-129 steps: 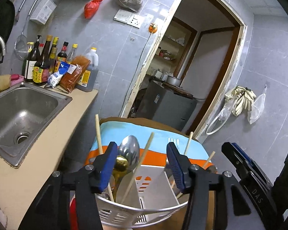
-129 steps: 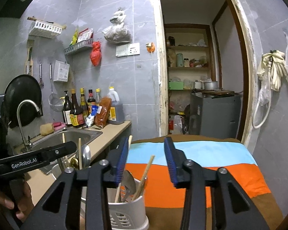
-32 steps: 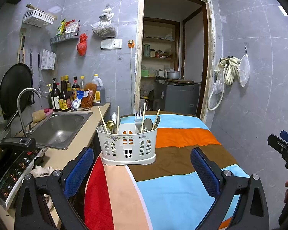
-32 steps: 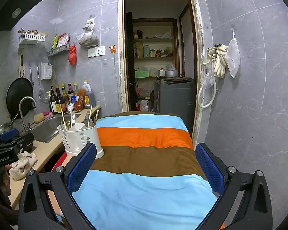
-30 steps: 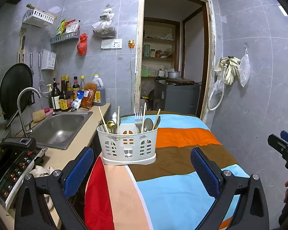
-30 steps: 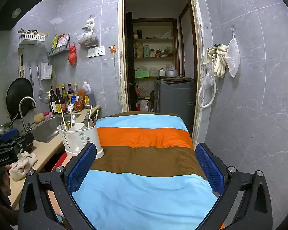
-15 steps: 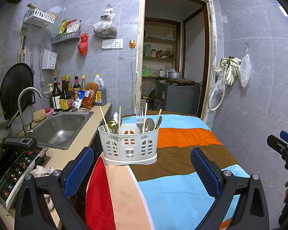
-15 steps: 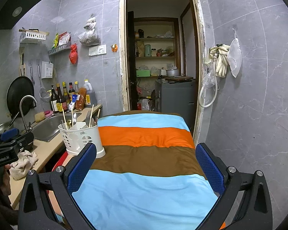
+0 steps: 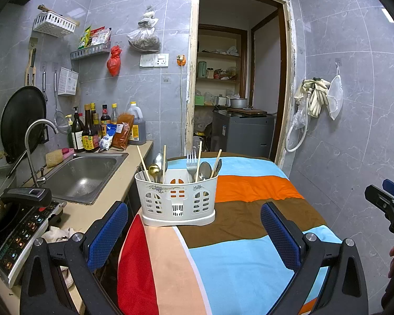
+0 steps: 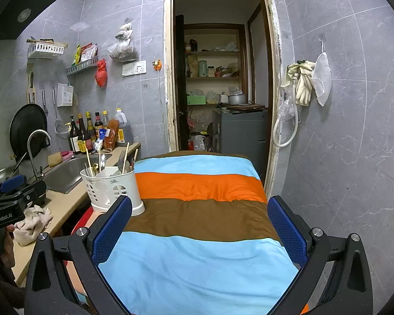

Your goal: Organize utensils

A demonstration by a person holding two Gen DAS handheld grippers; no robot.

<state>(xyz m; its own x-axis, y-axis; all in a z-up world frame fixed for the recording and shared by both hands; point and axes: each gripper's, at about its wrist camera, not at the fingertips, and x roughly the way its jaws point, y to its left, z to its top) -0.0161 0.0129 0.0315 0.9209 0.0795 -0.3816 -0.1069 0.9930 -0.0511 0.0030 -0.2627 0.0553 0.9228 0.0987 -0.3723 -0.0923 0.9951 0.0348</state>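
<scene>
Compared with 4.3 s earlier, both grippers have withdrawn from the utensil caddy [image 9: 178, 200] and their jaws now stand wide apart, holding nothing. The white caddy stands upright on the striped tablecloth [image 9: 249, 262] at the table's left edge, beside the counter. It holds chopsticks [image 9: 142, 160], spoons [image 9: 205, 170] and a fork [image 9: 191, 161]. The caddy lies ahead of the left gripper [image 9: 194, 236], well apart, and forward-left of the right gripper [image 10: 199, 231].

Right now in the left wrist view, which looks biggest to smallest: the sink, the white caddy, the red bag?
1. Sink
2. Caddy, nearly as big, but it is nearer the camera, so unsure
3. Red bag, plainly smallest
</scene>
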